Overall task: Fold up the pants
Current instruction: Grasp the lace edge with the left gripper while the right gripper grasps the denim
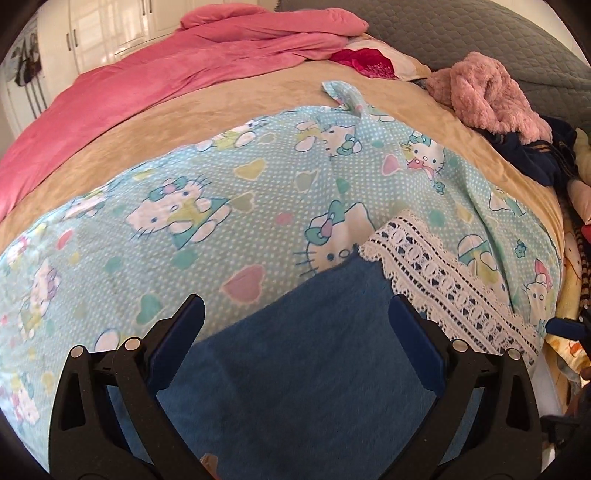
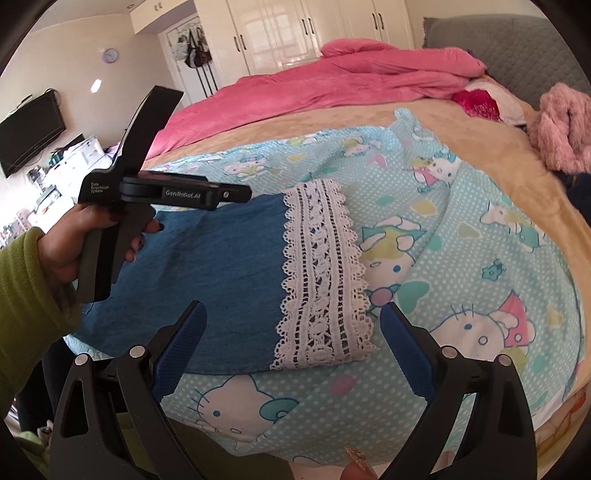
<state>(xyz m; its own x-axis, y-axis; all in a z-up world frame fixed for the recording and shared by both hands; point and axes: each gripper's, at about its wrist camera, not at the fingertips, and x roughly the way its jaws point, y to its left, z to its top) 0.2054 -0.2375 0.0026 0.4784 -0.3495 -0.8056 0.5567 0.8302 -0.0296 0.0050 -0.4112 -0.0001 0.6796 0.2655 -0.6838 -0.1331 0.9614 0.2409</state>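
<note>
Blue pants with a white lace hem lie flat on a light-blue cartoon-cat sheet on the bed. My left gripper hovers open just above the blue cloth, with nothing between its fingers. In the right wrist view the pants stretch leftward and the lace hem faces me. My right gripper is open, its fingers straddling the near end of the lace from above. A hand in a green sleeve holds the left gripper over the far side of the pants.
A pink duvet is bunched along the far side of the bed over a tan blanket. A fluffy pink garment and dark clothes are piled at the right by a grey headboard. A TV hangs at left.
</note>
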